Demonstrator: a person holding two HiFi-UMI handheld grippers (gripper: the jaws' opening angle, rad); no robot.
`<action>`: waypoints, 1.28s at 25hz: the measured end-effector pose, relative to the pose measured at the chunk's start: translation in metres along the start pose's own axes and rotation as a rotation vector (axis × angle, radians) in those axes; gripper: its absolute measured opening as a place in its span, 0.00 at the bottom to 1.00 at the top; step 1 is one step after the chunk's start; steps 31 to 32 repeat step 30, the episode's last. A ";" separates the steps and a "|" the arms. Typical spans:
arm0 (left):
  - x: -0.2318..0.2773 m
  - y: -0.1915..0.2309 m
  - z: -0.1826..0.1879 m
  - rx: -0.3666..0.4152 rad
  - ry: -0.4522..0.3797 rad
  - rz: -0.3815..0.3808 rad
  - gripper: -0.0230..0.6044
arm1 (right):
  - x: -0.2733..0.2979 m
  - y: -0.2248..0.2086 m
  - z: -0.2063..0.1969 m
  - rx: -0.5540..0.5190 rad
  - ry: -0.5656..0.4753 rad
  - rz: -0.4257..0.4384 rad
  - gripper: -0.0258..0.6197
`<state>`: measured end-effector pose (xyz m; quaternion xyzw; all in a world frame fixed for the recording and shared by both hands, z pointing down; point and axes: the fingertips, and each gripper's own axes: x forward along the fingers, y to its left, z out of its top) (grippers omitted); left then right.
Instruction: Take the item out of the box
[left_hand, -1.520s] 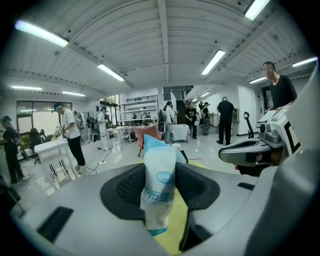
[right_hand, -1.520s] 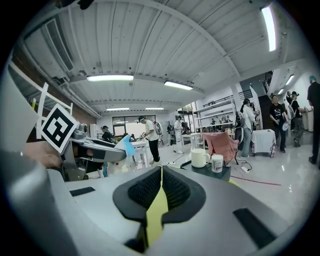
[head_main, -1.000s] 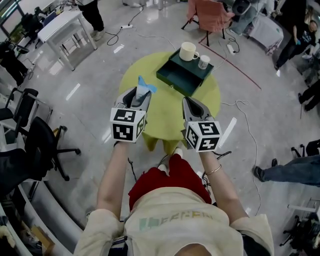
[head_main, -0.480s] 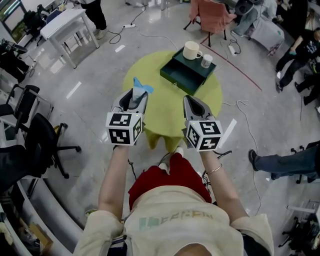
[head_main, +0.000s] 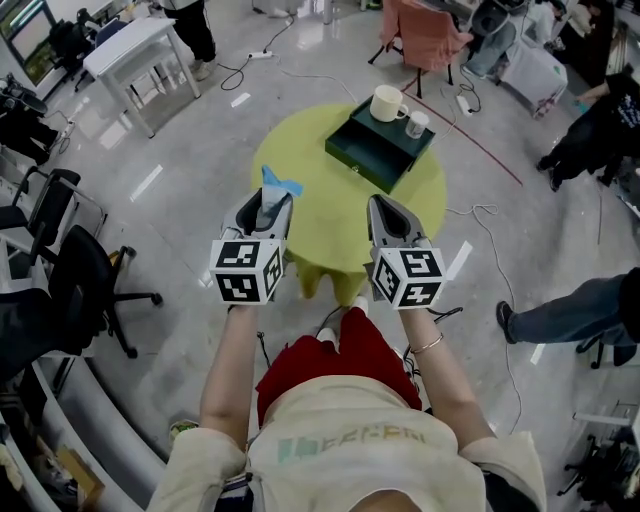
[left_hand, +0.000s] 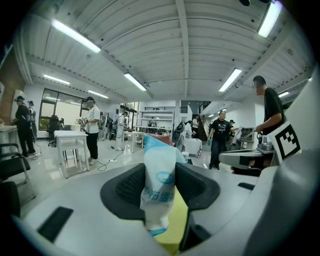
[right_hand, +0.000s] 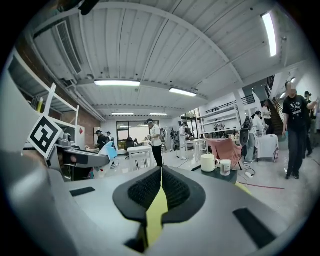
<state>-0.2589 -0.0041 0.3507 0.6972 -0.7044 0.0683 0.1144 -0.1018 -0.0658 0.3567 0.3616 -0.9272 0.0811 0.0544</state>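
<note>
In the head view, a round yellow table (head_main: 330, 220) carries a dark green box (head_main: 378, 150) on its far side, with a cream mug (head_main: 387, 103) and a small white cup (head_main: 417, 124) standing on top of the box. The left gripper (head_main: 268, 203) hovers over the near left part of the table, well apart from the box, and a blue-and-white packet (head_main: 274, 184) sticks up out of its tip. The right gripper (head_main: 386, 207) hangs level with it on the other side, carrying nothing visible. In the left gripper view, the two dark pads are pressed onto the packet from either side, with its printed middle pinched between them and its top fanning out above; the grip looks firm but the packet is soft and crumpled. In the right gripper view, the jaws stand together with only a hairline gap, nothing in it, and the mug and cup show on the box ahead to the right. Judging from this, the item is out of the box and the lifting step is as good as done. The next move probably calls for lowering the packet to a bare patch of table away from the box, then parting the left jaws so the packet drops free without sticking to a pad.
</note>
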 end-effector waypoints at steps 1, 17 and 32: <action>-0.003 0.001 -0.002 -0.004 0.000 0.002 0.35 | -0.002 0.003 -0.001 -0.004 -0.001 -0.001 0.10; -0.026 0.007 -0.014 -0.062 -0.026 0.025 0.35 | -0.010 0.015 -0.002 -0.037 -0.017 -0.023 0.09; -0.027 -0.001 -0.006 -0.085 -0.067 0.037 0.35 | -0.016 0.010 0.000 -0.026 -0.041 -0.008 0.09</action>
